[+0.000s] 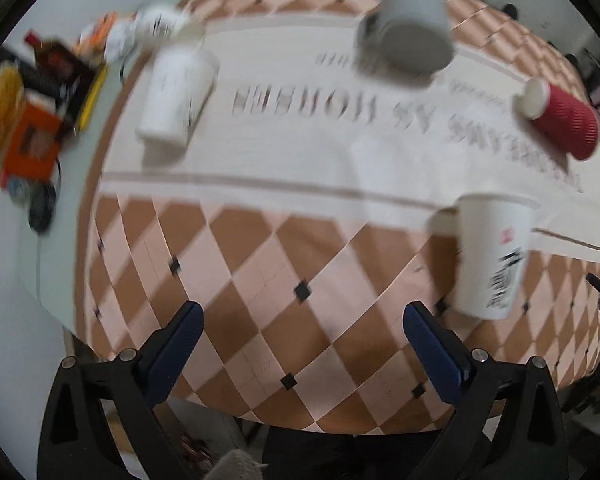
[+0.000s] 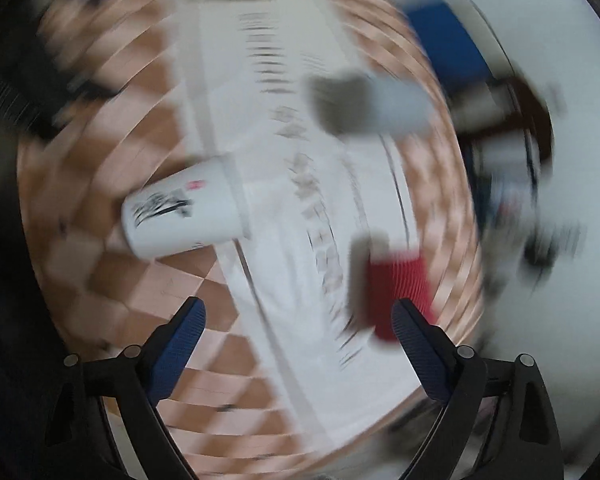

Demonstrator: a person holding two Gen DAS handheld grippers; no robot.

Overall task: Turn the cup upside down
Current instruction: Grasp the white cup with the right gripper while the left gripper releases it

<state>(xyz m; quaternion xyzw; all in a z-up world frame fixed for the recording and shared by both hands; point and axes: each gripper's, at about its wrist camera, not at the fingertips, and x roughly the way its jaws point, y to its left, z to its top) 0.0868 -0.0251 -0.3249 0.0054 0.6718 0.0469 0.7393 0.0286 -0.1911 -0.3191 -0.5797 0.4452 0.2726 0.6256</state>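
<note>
A white paper cup with black lettering [image 1: 492, 256] stands upright, mouth up, on the checkered cloth, just beyond my left gripper's right finger. It also shows in the blurred right wrist view [image 2: 184, 210]. My left gripper [image 1: 302, 320] is open and empty above the cloth's near part. My right gripper [image 2: 298, 316] is open and empty, with a red ribbed cup [image 2: 398, 294] by its right finger. The red cup [image 1: 560, 118] sits at the far right in the left wrist view. A grey mug [image 1: 410, 28] and a plain white cup [image 1: 176, 96] sit farther back.
The cloth [image 1: 260, 264] covers a round table [image 1: 72, 240]. Boxes and packets [image 1: 40, 100] clutter the far left side. The table's near edge lies just below my left gripper. The right wrist view is heavily motion-blurred; a blue object [image 2: 444, 36] shows beyond the table.
</note>
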